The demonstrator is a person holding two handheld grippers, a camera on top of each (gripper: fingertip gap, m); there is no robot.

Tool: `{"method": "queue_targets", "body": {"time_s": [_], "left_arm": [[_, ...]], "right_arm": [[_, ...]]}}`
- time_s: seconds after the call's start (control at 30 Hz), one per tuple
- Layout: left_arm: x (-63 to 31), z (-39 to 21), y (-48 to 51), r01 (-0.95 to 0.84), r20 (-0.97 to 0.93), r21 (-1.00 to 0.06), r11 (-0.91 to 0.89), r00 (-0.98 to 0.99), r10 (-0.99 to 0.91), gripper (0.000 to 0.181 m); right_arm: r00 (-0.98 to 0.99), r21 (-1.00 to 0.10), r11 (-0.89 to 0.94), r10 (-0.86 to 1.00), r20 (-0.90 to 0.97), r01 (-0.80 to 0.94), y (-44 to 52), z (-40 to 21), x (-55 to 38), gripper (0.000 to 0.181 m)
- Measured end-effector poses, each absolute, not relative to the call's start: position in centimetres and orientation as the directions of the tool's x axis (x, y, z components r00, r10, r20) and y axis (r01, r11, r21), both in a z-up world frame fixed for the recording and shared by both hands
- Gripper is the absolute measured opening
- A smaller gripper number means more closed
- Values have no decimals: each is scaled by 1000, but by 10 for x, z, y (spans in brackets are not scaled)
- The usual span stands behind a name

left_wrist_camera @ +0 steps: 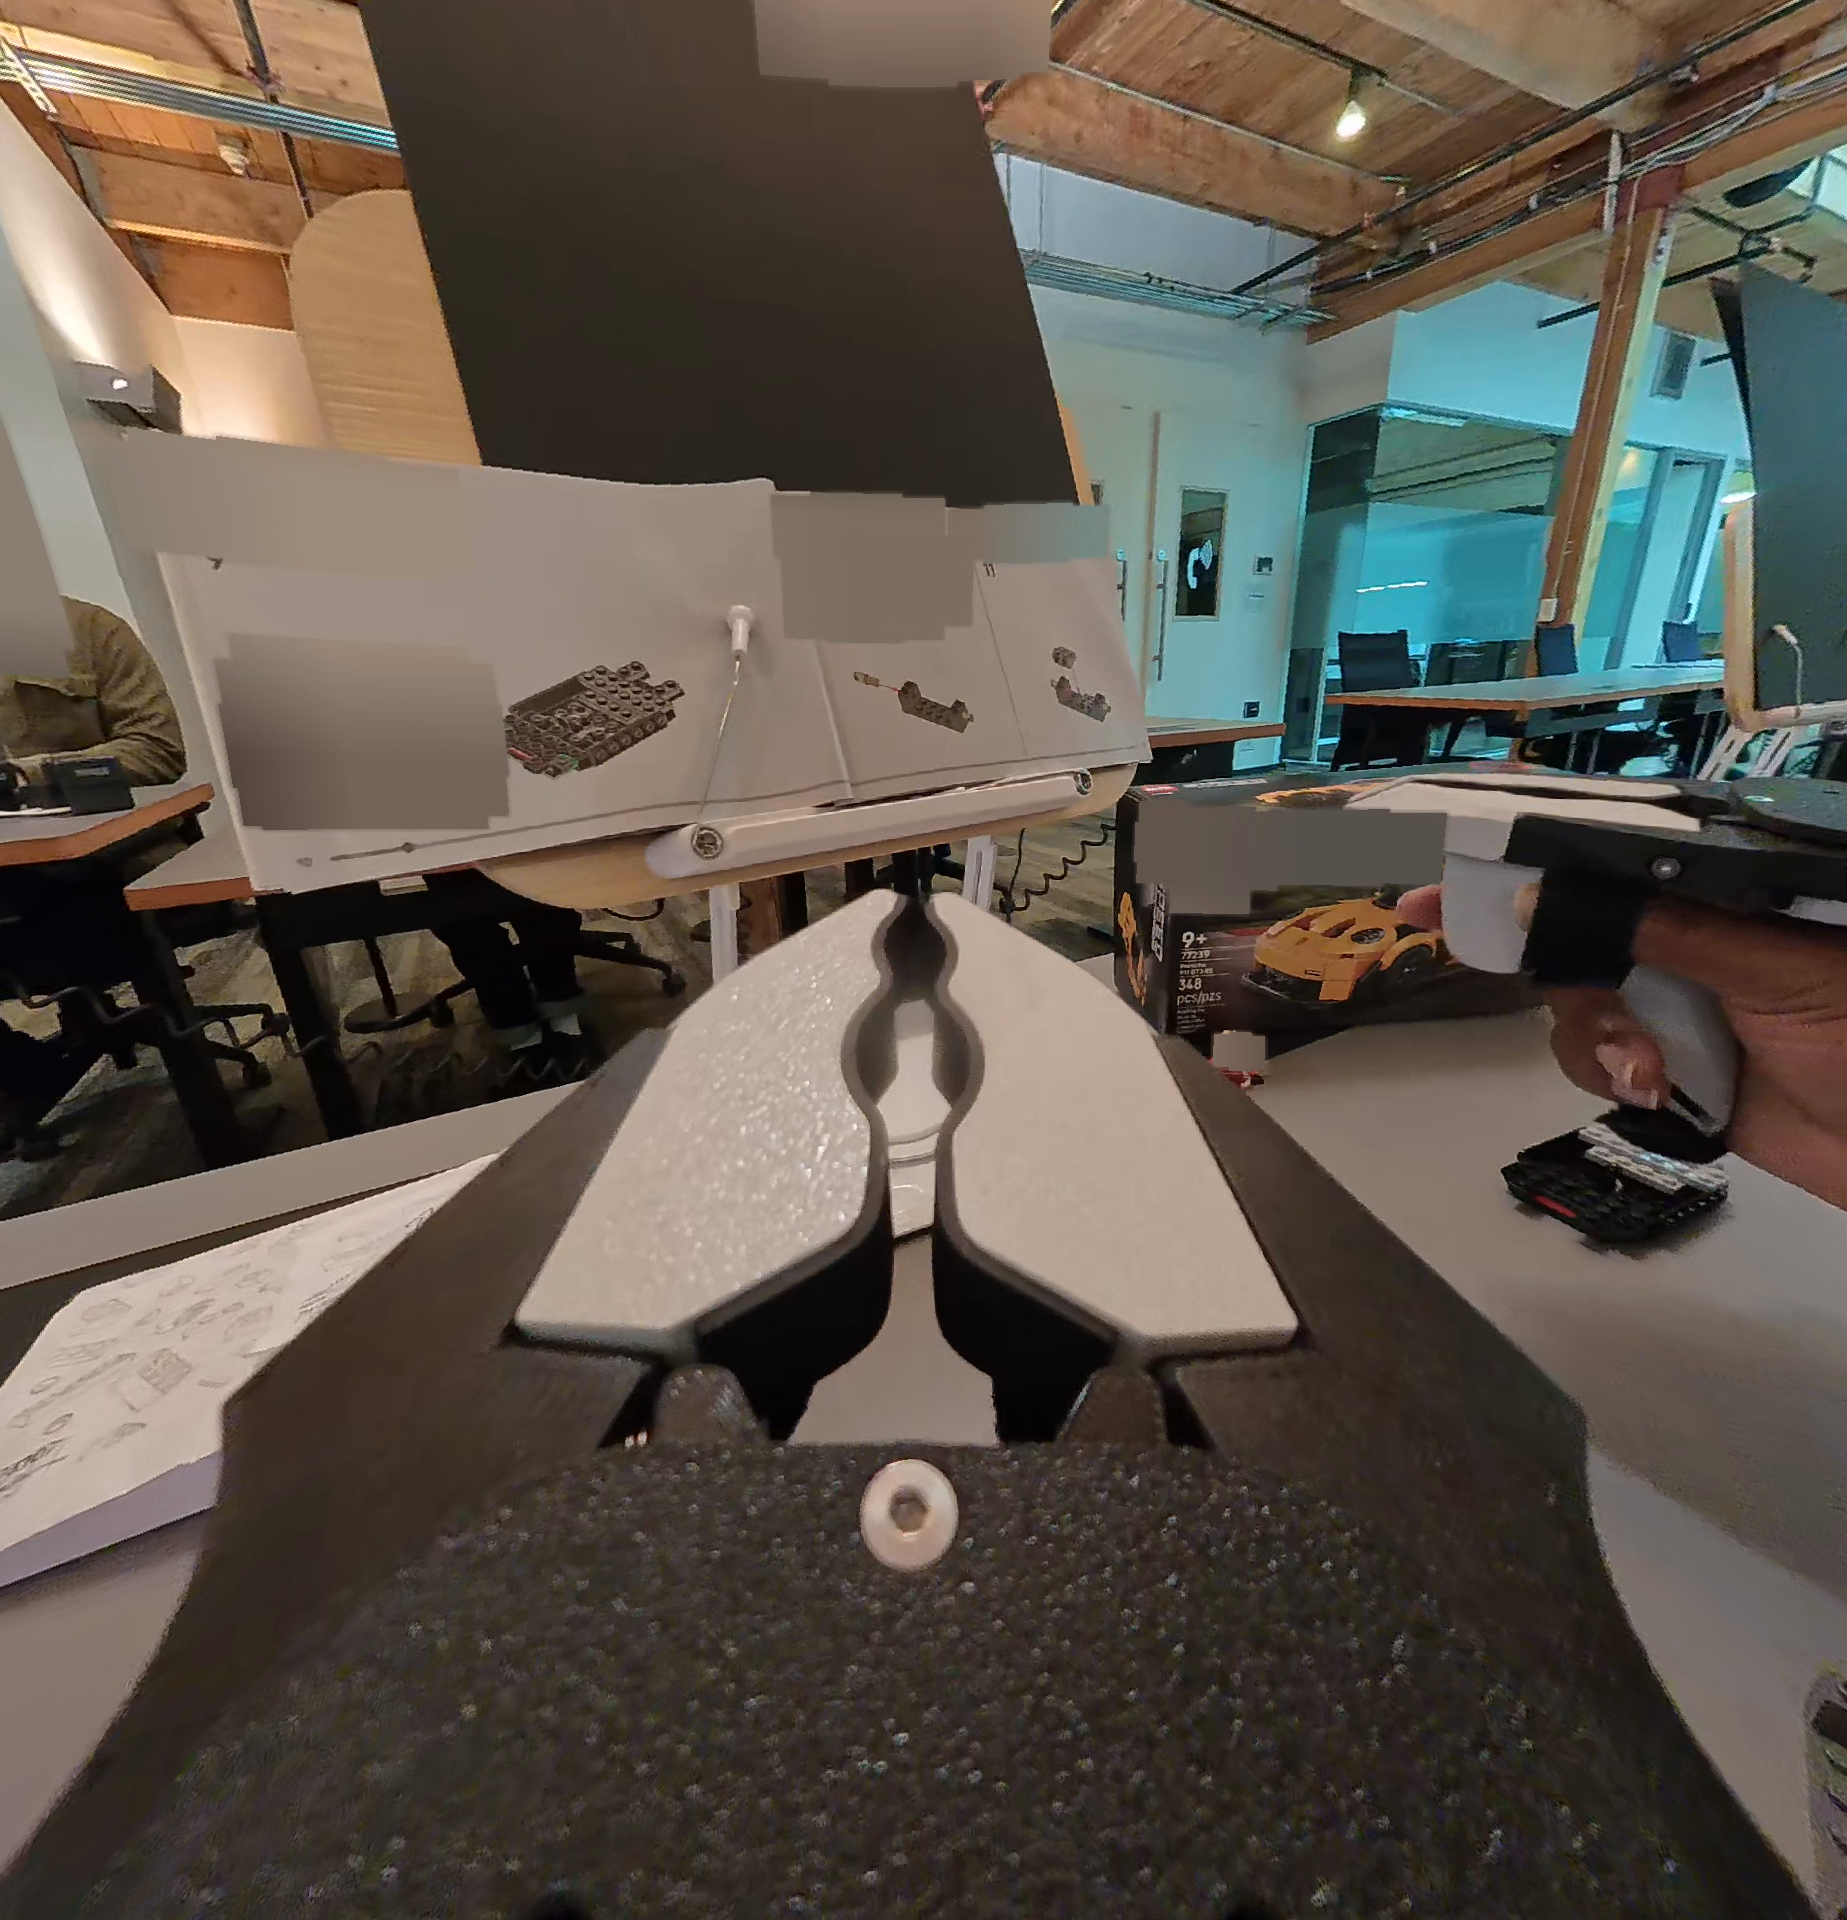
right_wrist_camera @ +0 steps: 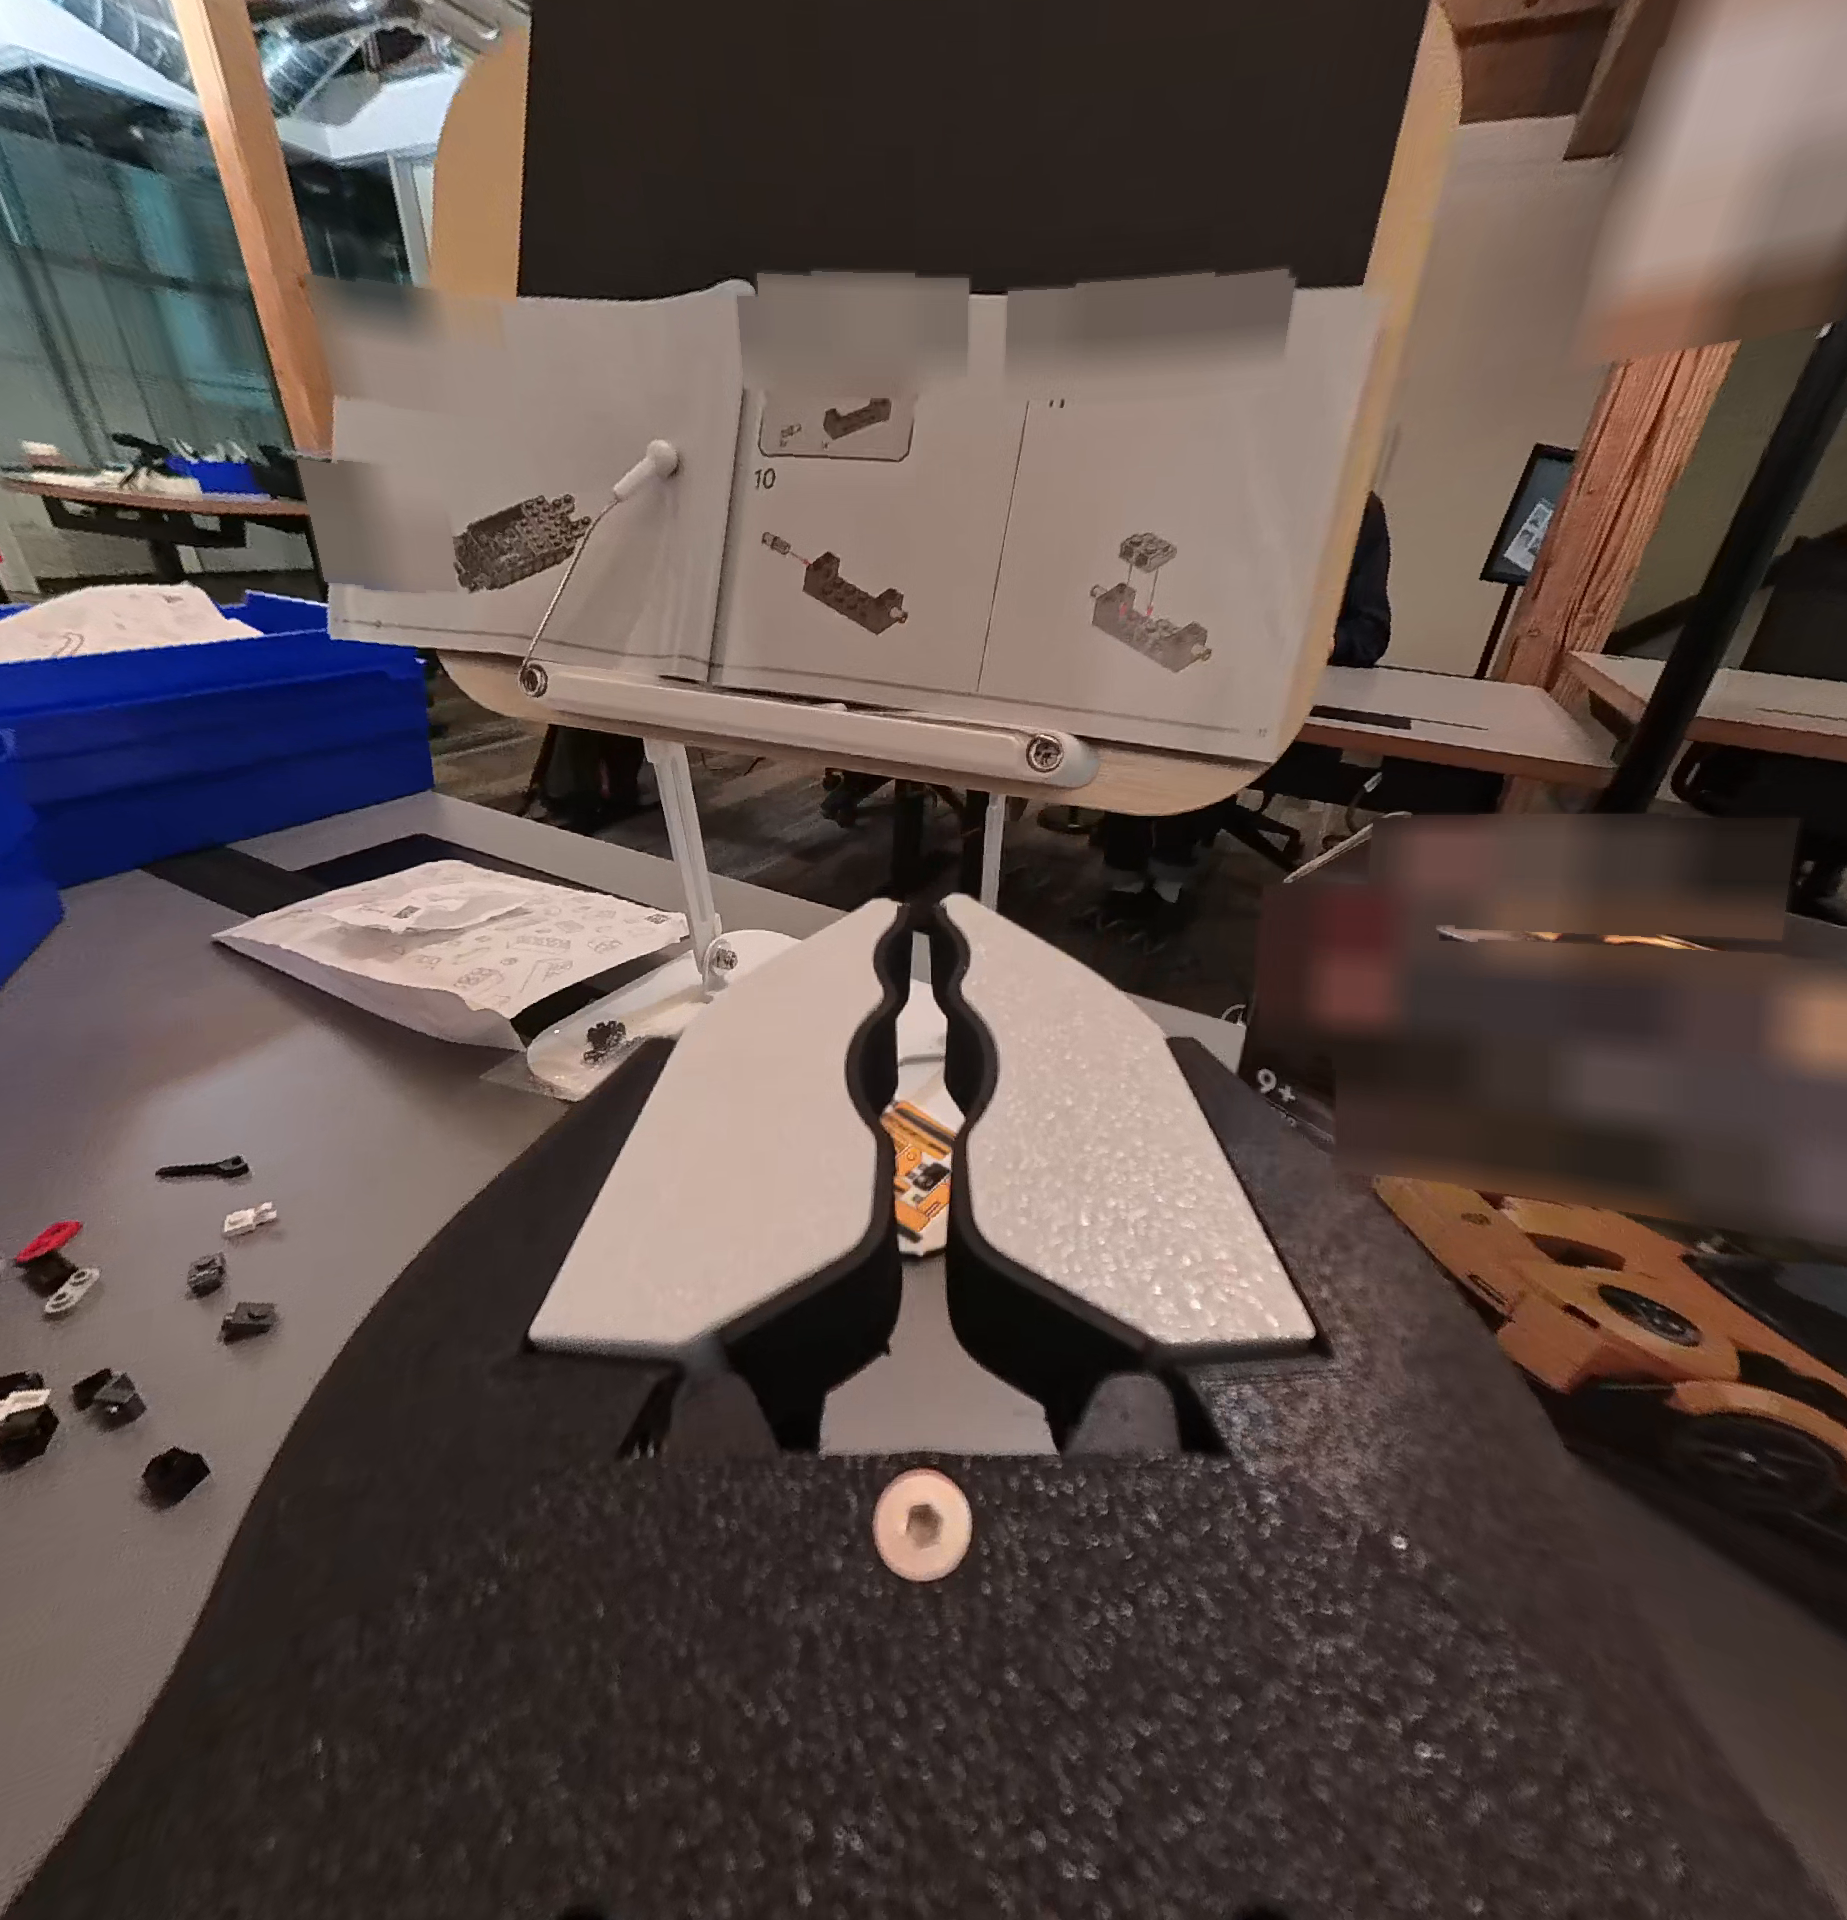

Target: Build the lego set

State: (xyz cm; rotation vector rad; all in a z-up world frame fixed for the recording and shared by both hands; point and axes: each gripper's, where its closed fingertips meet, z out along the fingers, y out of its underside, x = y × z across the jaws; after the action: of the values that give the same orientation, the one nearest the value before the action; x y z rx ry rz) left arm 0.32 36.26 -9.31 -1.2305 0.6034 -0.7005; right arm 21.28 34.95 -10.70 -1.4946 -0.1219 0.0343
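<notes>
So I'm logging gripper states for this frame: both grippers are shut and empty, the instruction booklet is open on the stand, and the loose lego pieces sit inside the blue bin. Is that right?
Not quite. The loose lego pieces lie scattered on the grey table, not inside the blue bin; the right wrist view shows it. The rest stands: the left gripper and right gripper are shut and empty, and the instruction booklet is open on the stand.

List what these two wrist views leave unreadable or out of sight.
- Partly built black base, left wrist view: the hand holding the right gripper covers its far end.
- Loose pieces, right wrist view: cut by the left edge, too small to identify.
- Set box, right wrist view: blur patches cover much of it.
- Bag of tiny black parts, right wrist view: too small to count.
- Both grippers' fingertips: closed, nothing visibly held.
</notes>
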Motion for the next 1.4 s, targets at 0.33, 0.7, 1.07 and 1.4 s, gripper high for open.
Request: {"method": "queue_targets", "body": {"time_s": [0.33, 0.7, 1.07, 1.4], "left_arm": [[3, -95, 364, 133, -32, -978, 158, 658, -753, 0], [7, -98, 362, 141, -9, -982, 128, 636, -772, 0], [5, -102, 366, 141, -1, -983, 117, 635, -772, 0], [5, -104, 368, 137, -2, -984, 117, 643, -766, 0]], "right_arm": [[993, -998, 39, 106, 56, 52, 353, -115, 211, 0], [991, -981, 152, 44, 127, 120, 450, -31, 245, 0], [992, -983, 140, 14, 122, 119, 511, 0, 256, 0], [990, -981, 140, 22, 137, 133, 511, 1, 251, 3]]}}
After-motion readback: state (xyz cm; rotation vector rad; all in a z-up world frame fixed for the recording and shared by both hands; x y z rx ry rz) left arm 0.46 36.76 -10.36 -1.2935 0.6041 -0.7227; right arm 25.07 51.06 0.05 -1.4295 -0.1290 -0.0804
